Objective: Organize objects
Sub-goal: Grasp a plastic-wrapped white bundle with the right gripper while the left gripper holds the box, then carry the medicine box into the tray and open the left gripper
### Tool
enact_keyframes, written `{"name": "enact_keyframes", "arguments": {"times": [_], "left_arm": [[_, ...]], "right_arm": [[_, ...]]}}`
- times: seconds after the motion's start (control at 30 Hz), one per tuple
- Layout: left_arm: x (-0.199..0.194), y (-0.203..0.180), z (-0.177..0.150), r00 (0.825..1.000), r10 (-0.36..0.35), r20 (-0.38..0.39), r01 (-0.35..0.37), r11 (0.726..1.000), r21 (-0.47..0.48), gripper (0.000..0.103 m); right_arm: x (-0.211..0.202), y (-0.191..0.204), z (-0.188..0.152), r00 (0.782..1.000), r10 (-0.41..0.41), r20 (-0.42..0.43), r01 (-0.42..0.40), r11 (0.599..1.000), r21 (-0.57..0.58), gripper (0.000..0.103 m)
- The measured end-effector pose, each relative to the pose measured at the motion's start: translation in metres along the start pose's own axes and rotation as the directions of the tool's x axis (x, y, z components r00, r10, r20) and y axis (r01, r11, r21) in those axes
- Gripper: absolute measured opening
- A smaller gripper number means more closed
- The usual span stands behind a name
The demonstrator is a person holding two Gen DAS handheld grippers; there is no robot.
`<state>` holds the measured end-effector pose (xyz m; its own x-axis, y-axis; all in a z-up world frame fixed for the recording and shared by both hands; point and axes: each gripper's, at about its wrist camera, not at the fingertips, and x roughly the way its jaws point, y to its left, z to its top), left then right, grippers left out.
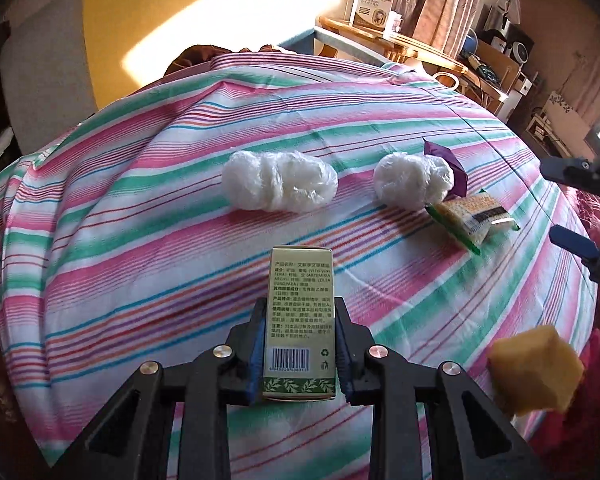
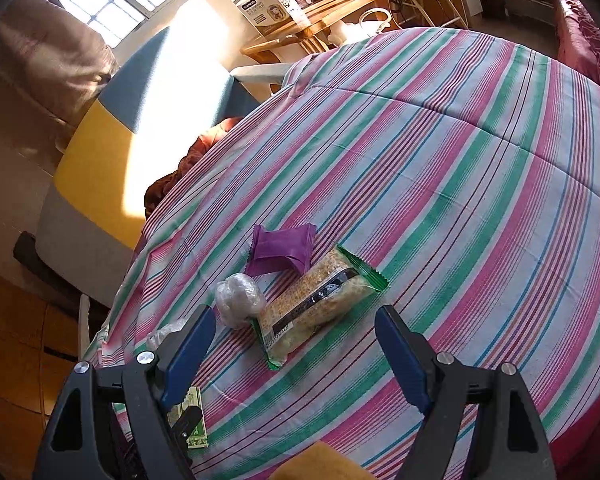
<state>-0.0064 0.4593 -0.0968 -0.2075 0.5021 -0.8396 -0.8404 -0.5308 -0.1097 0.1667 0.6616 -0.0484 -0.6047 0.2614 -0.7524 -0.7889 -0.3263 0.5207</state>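
Note:
My left gripper is shut on a slim green and beige box, its pads pressed on the box's two long sides near the barcode. Beyond it on the striped quilt lie two white plastic-wrapped bundles, a purple packet and a cracker packet. My right gripper stands open just short of the cracker packet, with nothing between its fingers. The purple packet and one bundle lie beside the crackers. The box shows behind the right gripper's left finger.
A yellow sponge block lies near the quilt's front right edge. A blue and yellow sofa stands past the far side of the quilt. A wooden rack bears a white carton. Red cloth hangs at the right.

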Motion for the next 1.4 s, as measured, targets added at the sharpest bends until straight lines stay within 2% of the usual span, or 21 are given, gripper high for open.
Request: {"name": "enact_keyframes", "arguments": {"times": [0.2, 0.33, 0.43, 0.53, 0.63, 0.77, 0.9, 0.97, 1.03, 1.1, 1.13, 1.27, 1.33, 1.4], "left_arm": [[-0.032, 0.017, -0.050, 1.000, 0.001, 0.022, 0.000, 1.000, -0.028, 0.030], [-0.042, 0.024, -0.069, 0.999, -0.002, 0.047, 0.004, 0.999, -0.041, 0.030], [-0.040, 0.024, -0.072, 0.998, -0.012, 0.065, 0.014, 1.000, -0.027, 0.030], [-0.038, 0.025, -0.073, 0.997, -0.015, 0.079, 0.016, 1.000, -0.013, 0.031], [-0.038, 0.027, -0.075, 0.995, -0.023, 0.092, 0.024, 1.000, -0.019, 0.031], [-0.039, 0.031, -0.077, 0.993, -0.045, 0.112, 0.049, 0.998, -0.030, 0.031], [-0.039, 0.037, -0.078, 0.989, -0.078, 0.127, 0.085, 0.995, -0.056, 0.032], [-0.039, 0.038, -0.079, 0.988, -0.084, 0.131, 0.093, 0.994, -0.062, 0.032], [-0.039, 0.039, -0.079, 0.987, -0.091, 0.134, 0.101, 0.992, -0.069, 0.032], [-0.038, 0.040, -0.079, 0.986, -0.098, 0.138, 0.109, 0.991, -0.076, 0.032], [-0.038, 0.040, -0.079, 0.985, -0.101, 0.140, 0.113, 0.990, -0.079, 0.033], [-0.038, 0.042, -0.080, 0.983, -0.109, 0.147, 0.122, 0.989, -0.084, 0.033], [-0.038, 0.040, -0.080, 0.983, -0.104, 0.151, 0.117, 0.990, -0.079, 0.033], [-0.038, 0.039, -0.080, 0.983, -0.101, 0.152, 0.114, 0.991, -0.077, 0.032]], "right_arm": [[0.005, 0.008, -0.003, 1.000, -0.012, -0.018, 0.011, 0.999, -0.046, 0.083], [0.011, 0.028, -0.011, 0.999, 0.017, -0.047, -0.023, 0.989, -0.149, 0.081], [0.016, 0.051, -0.022, 0.996, 0.035, -0.082, -0.056, 0.963, -0.263, 0.077], [0.022, 0.078, -0.036, 0.990, 0.044, -0.136, -0.093, 0.918, -0.384, 0.071], [0.031, 0.113, -0.050, 0.983, 0.019, -0.180, -0.115, 0.834, -0.539, 0.071], [0.057, 0.159, -0.064, 0.976, -0.050, -0.211, -0.120, 0.684, -0.720, 0.071], [0.098, 0.190, -0.075, 0.965, -0.156, -0.211, -0.096, 0.535, -0.839, 0.072], [0.121, 0.199, -0.078, 0.956, -0.211, -0.203, -0.079, 0.483, -0.872, 0.074], [0.140, 0.205, -0.081, 0.945, -0.254, -0.204, -0.070, 0.453, -0.889, 0.075], [0.154, 0.208, -0.082, 0.941, -0.274, -0.201, -0.062, 0.445, -0.894, 0.073], [0.159, 0.209, -0.083, 0.938, -0.284, -0.200, -0.055, 0.447, -0.893, 0.054], [0.152, 0.207, -0.088, 0.943, -0.246, -0.225, -0.080, 0.488, -0.869, 0.048], [0.144, 0.201, -0.096, 0.939, -0.258, -0.226, -0.071, 0.498, -0.864, 0.048], [0.134, 0.192, -0.105, 0.934, -0.251, -0.256, -0.089, 0.530, -0.843, 0.048]]}}
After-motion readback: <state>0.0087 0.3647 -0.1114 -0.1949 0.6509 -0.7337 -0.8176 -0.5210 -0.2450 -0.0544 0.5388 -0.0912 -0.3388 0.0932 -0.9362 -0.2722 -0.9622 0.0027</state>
